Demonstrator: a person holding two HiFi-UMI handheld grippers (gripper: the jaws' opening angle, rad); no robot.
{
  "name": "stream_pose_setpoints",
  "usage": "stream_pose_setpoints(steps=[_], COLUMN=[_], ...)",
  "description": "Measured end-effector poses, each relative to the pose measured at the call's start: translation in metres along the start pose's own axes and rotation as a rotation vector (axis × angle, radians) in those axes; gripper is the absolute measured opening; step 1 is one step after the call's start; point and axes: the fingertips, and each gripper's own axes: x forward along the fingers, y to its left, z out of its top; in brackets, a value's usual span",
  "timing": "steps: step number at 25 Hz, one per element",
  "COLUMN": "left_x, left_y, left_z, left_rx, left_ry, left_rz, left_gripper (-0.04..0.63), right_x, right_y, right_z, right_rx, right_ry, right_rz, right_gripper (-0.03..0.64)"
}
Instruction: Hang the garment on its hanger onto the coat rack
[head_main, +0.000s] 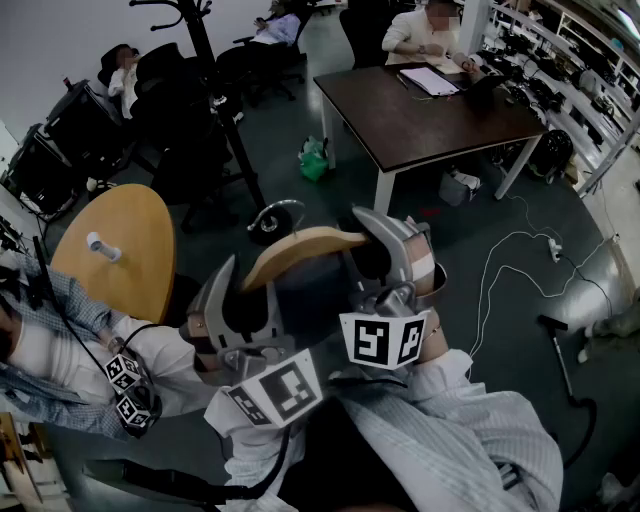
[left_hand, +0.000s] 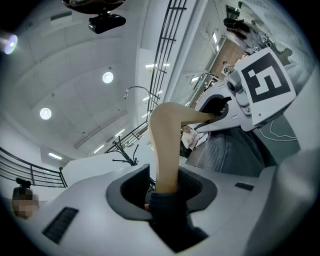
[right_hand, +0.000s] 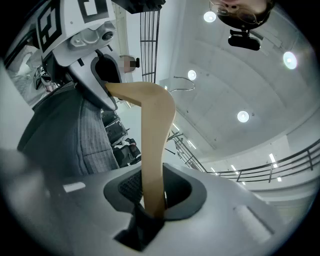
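A wooden hanger (head_main: 300, 245) with a metal hook (head_main: 275, 212) is held up between my two grippers, and a dark garment (head_main: 320, 290) hangs from it. My left gripper (head_main: 243, 283) is shut on the hanger's left arm (left_hand: 165, 145), where dark cloth (left_hand: 167, 212) fills the jaws. My right gripper (head_main: 368, 238) is shut on the other arm (right_hand: 152, 150). Each gripper view shows the opposite gripper: the right one (left_hand: 250, 95) and the left one (right_hand: 90, 40). The black coat rack (head_main: 205, 60) stands beyond the hanger at the upper left, apart from it.
A round wooden table (head_main: 130, 290) with a white object (head_main: 102, 246) is at the left. A dark desk (head_main: 420, 110) with a seated person stands at the upper right. There are black chairs round the rack's base, a green bag (head_main: 313, 160) and cables (head_main: 520, 250) on the floor.
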Motion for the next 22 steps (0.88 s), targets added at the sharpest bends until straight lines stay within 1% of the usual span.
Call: stream_pose_setpoints(steps=[8, 12, 16, 22], left_x=[0.0, 0.001, 0.014, 0.047], left_y=[-0.003, -0.002, -0.006, -0.018], left_z=[-0.009, -0.011, -0.013, -0.011], left_rx=[-0.009, -0.008, -0.008, -0.001], left_ry=[0.005, 0.009, 0.017, 0.036], left_rz=[-0.009, -0.016, -0.022, -0.015], left_gripper=[0.137, 0.137, 0.137, 0.137], right_x=[0.0, 0.001, 0.011, 0.035], right_y=[0.008, 0.009, 0.01, 0.004], right_z=[-0.001, -0.001, -0.011, -0.037], right_rx=[-0.003, 0.012, 0.02, 0.036], right_ry=[0.007, 0.015, 0.021, 0.005], right_rz=[-0.003, 0.001, 0.011, 0.026], right_gripper=[0.08, 0.085, 0.086, 0.089])
